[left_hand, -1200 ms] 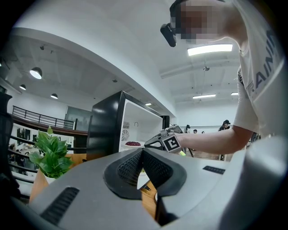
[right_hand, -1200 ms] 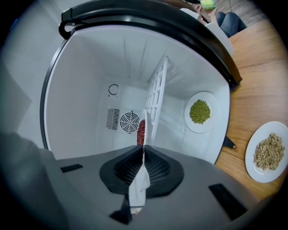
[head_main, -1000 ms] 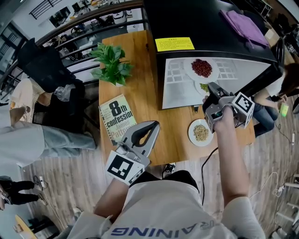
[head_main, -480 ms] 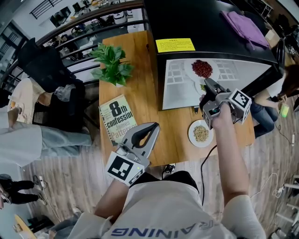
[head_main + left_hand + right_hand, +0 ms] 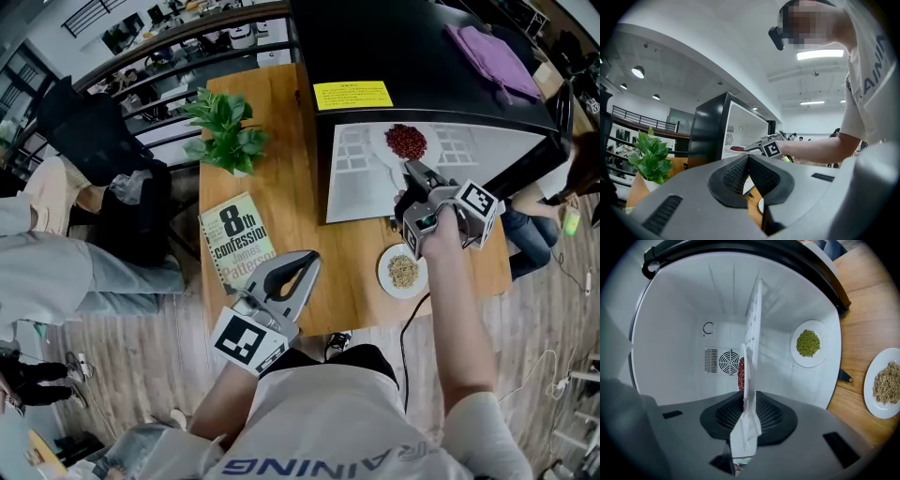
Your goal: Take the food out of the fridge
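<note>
Your right claw (image 5: 412,172) reaches into the open fridge (image 5: 394,47) and is rolled on its side. That puts one pad on each face of the red-bean plate (image 5: 746,394), whose rim runs straight out ahead of the claw along the shelf (image 5: 754,305). The jaws have just been narrowing, and the pads now clamp that rim with no gap showing. Coming in edge-on is probably what lets you slide the plate out level, without tipping the beans.

The green-bean plate (image 5: 811,363) lies deeper in and off to the claw's lower side, on the fridge floor, untouched. The grain plate (image 5: 384,272) is already out on the table (image 5: 281,187), just behind the claw toward you.

Your left claw (image 5: 311,255) is closed with nothing in it. It is parked level over the table edge, well away from the fridge and out of the right arm's way.
</note>
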A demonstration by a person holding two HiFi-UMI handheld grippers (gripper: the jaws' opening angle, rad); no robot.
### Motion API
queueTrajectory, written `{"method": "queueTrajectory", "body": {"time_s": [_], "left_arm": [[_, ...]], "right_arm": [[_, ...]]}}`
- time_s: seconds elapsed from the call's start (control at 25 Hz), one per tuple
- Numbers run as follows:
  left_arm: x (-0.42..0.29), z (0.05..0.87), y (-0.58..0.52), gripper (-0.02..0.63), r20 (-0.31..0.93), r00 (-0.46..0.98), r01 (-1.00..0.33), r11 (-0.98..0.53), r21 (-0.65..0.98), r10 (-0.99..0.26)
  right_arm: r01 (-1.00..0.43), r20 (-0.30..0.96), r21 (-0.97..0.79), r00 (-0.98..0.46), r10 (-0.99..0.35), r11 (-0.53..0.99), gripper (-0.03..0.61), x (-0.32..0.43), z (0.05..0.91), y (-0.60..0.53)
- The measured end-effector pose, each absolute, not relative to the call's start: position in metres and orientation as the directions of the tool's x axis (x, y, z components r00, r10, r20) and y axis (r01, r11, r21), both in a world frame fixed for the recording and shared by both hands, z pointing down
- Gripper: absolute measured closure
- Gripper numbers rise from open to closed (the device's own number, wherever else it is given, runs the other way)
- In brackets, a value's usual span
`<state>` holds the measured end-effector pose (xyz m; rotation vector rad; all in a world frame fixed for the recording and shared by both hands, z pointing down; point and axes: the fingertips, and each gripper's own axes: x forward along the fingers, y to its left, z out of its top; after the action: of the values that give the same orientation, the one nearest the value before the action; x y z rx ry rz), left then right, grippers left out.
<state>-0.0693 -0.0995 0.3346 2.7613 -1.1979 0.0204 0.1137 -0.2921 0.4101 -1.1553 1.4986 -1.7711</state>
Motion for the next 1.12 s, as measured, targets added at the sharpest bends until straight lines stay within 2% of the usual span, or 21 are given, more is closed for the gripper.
{"method": "queueTrajectory", "body": {"time_s": [0.24,0.36,1.12], "left_arm": [[-0.067,0.333,-0.1,0.609,0.062,0.69,-0.723,-0.681,0.116,-0.722],[-0.066,0.334,-0.1,0.609,0.062,0.694,-0.719,-0.685,0.117,-0.718],[-0.065,0.331,-0.097,0.609,0.061,0.696,-0.717,-0.688,0.113,-0.715]], "right_arm": [[-0.112,0.254,-0.967,-0.488,-0.835,-0.229,0.507,0.117,0.406,-0.29],[-0.116,0.257,-0.966,-0.482,-0.838,-0.229,0.545,0.119,0.404,-0.29],[-0.042,0.19,-0.98,-0.465,-0.865,-0.193,0.546,0.132,0.395,-0.279]]}}
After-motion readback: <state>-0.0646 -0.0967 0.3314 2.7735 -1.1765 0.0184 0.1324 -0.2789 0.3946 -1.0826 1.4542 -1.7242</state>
